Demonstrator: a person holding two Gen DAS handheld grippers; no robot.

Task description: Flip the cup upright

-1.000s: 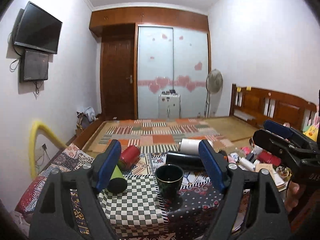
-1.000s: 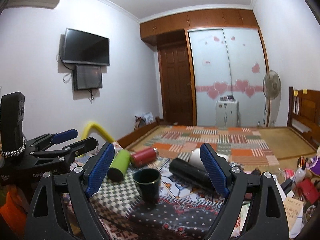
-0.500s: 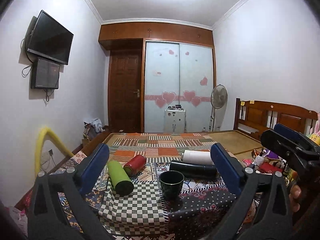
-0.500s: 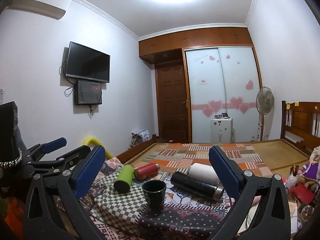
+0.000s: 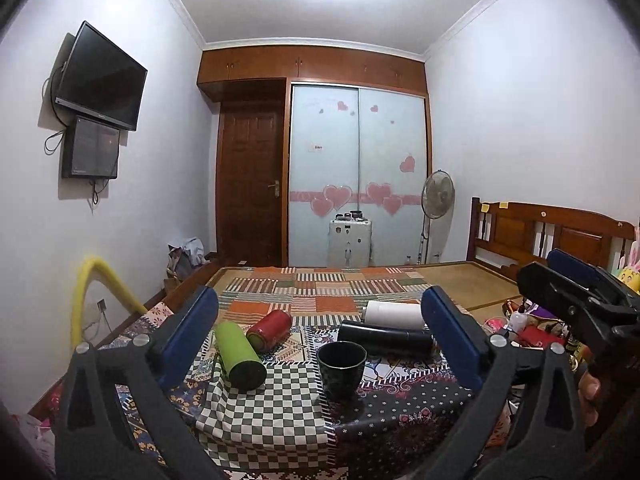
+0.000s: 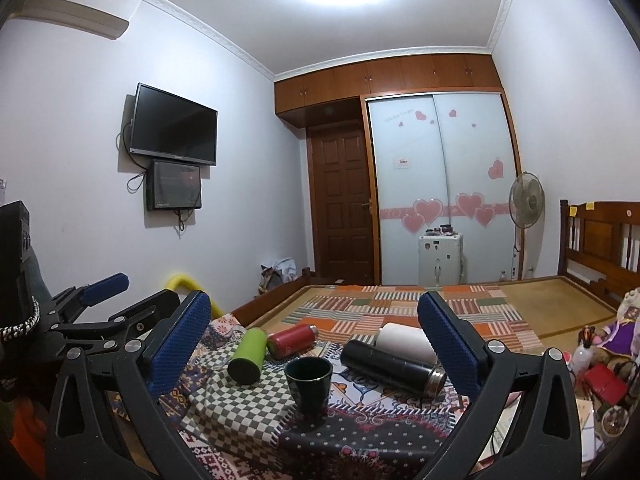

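Left wrist: cup point(image 5: 341, 368) upright, left gripper point(image 5: 320, 336) spread.

One upright cup point(image 5: 341, 368) ahead of the tongs; four flasks lying around it: green point(image 5: 239, 355), red point(image 5: 269, 329), black point(image 5: 385, 338), white point(image 5: 394, 314)

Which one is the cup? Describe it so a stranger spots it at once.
Find the patterned cloth at the near end of the bed. The cup stands upright at its middle, between the green bottle and the black flask. It alone is short, dark, open-topped and upright; the others lie down.
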